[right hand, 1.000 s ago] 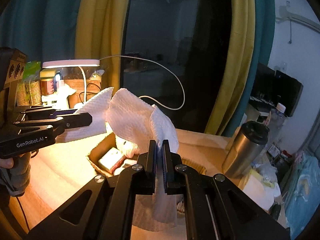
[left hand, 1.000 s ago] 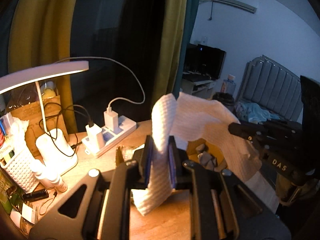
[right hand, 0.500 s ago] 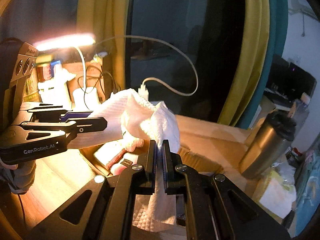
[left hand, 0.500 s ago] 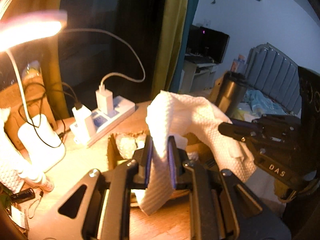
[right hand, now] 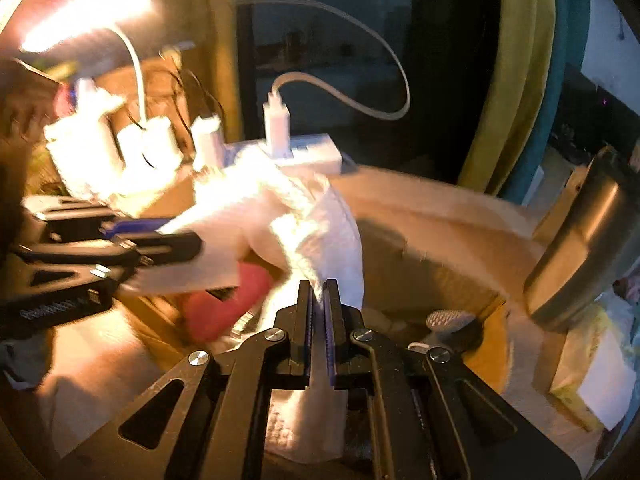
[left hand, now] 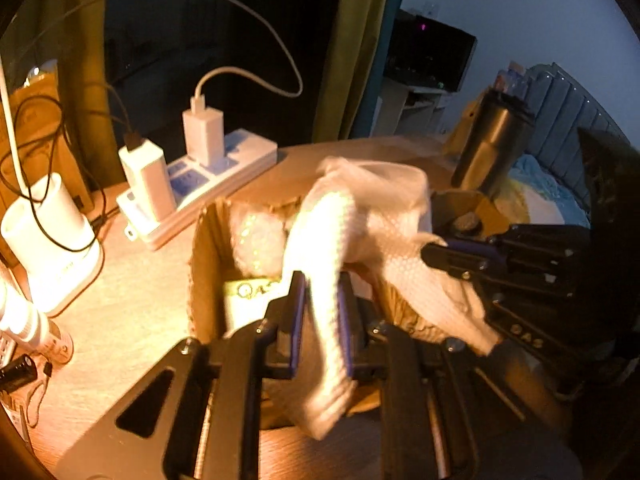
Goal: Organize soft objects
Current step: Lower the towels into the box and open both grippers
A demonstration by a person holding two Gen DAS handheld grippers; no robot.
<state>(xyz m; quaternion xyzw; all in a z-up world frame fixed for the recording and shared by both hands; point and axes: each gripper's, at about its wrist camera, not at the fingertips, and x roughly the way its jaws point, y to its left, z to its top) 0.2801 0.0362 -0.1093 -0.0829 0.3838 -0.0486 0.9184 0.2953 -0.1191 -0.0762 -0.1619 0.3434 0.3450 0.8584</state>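
A white embossed paper towel [left hand: 340,236] hangs stretched between two claws directly above an open cardboard box [left hand: 204,264] on a wooden tabletop [left hand: 120,320]. The left claw [left hand: 322,300] is clamped on one end of the towel, which rises toward twelve o'clock from its tips and then drapes toward three o'clock. There the right claw [left hand: 434,250] pinches the other end. In the right wrist view the right claw [right hand: 319,292] is closed tight on a thin fold, and the towel runs toward ten o'clock to the left claw [right hand: 176,240].

The towel's long axis therefore runs claw to claw, across the box mouth, with both claws about equally near the opening. Judging by this, the towel is about to go down into the box.

The box already holds a bubble-wrap bundle [left hand: 258,240], a printed packet [left hand: 250,300] and something red [right hand: 228,304], so free room looks limited. A power strip [left hand: 200,188] with chargers lies at eleven o'clock, a steel tumbler [left hand: 492,144] at two o'clock, both well apart from the box. Motion blur softens the details.
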